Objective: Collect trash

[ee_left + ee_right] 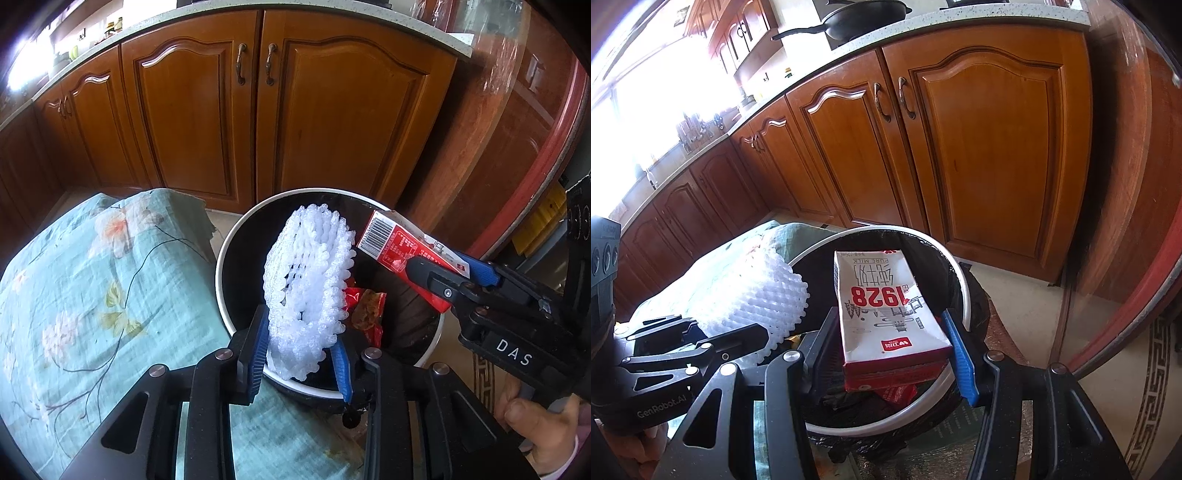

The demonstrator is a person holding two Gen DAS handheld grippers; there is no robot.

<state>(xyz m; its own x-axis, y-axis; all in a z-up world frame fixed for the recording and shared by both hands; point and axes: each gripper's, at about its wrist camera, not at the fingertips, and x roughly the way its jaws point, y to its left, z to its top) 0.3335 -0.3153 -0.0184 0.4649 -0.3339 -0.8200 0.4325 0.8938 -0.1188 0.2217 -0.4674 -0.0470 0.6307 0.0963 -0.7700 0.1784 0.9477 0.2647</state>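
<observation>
My left gripper [299,345] is shut on a white foam fruit net [308,284] and holds it over the round bin [221,266], which has a white rim and a black liner. My right gripper [890,350] is shut on a red and white milk carton [882,314], also above the bin [964,291]. The carton [399,251] and the right gripper [443,275] show at the right of the left wrist view. The foam net [757,299] and the left gripper [761,341] show at the left of the right wrist view. Red wrappers [364,310] lie inside the bin.
A surface covered with a teal floral cloth [92,295] lies left of the bin. Brown wooden cabinet doors [258,122] stand behind, under a speckled counter. A round table edge with a red rim [1137,306] is at the right. A pan [864,18] sits on the counter.
</observation>
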